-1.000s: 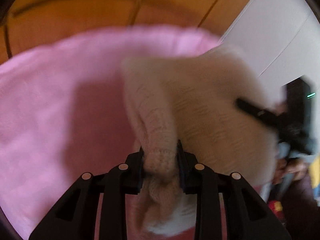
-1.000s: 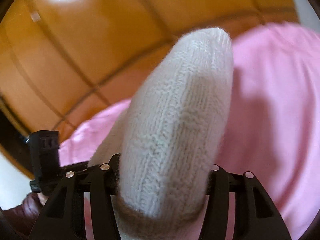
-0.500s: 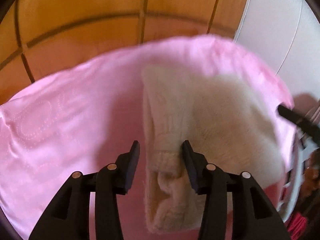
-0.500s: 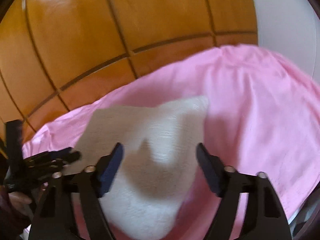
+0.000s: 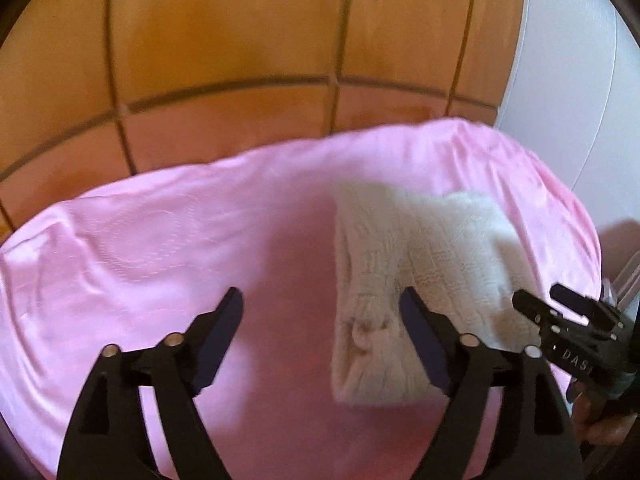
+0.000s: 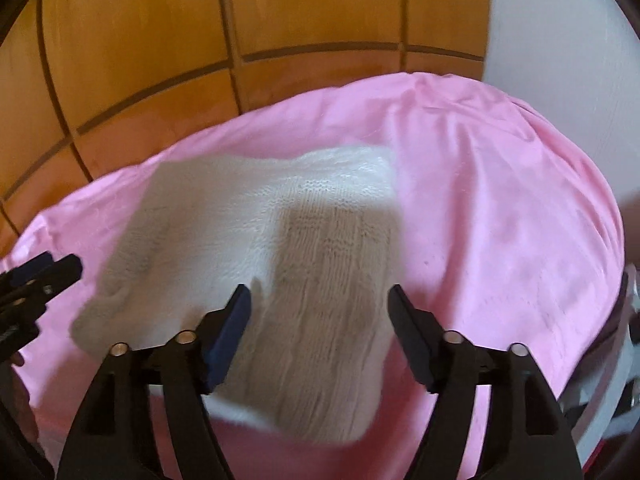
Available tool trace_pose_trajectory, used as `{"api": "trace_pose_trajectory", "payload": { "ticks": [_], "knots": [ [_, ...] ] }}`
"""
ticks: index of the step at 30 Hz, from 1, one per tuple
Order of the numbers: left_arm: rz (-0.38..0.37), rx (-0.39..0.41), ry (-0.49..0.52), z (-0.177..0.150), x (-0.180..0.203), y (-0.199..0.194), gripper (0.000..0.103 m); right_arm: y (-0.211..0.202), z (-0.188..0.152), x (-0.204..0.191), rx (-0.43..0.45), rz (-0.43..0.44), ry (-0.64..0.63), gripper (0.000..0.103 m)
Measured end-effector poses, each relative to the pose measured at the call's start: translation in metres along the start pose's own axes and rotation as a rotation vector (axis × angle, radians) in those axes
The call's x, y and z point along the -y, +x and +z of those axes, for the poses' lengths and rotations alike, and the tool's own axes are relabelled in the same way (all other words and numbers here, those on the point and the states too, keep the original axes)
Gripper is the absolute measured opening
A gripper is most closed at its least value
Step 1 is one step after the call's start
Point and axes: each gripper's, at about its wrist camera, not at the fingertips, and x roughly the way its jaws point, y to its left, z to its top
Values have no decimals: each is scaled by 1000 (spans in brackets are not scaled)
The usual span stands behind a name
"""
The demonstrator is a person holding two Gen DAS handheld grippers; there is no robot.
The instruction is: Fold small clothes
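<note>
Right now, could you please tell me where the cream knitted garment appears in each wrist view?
Left wrist: cream knitted garment lies right of centre, beside the open left gripper.
Right wrist: it lies centre-left, under the open right gripper.
Shared landmark: pink sheet.

warm, fairly bright light. soft shadow of left gripper (image 5: 322,312) on pink cloth (image 5: 160,240); right gripper (image 6: 320,308) shades part of knit garment (image 6: 328,248). slight blur throughout, strong fisheye bending, dark vignette at corners.
</note>
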Motion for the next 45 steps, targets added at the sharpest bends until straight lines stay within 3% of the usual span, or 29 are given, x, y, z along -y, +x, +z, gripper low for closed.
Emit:
{"api": "trace_pose_trajectory", "payload": {
  "ticks": [3,5,14,31,45],
  "knots": [
    [30,18,-7,-9,-7,-24,86,-20,-9,-13,16,-11,-10,78],
    [44,25,-15,-14,-12,-36,90,-32,-14,-23,41,-38,-31,88],
    [94,76,-79,-31,-28,-73,98,-73,-19,-49,149,-113,-19,97],
    [119,95,-63,-44,-26,-98,101,-93,-29,-55,192,-180,3,98],
    [114,79,-26,-47,-13,-95,101,-84,-33,-49,161,-176,16,99]
  ]
}}
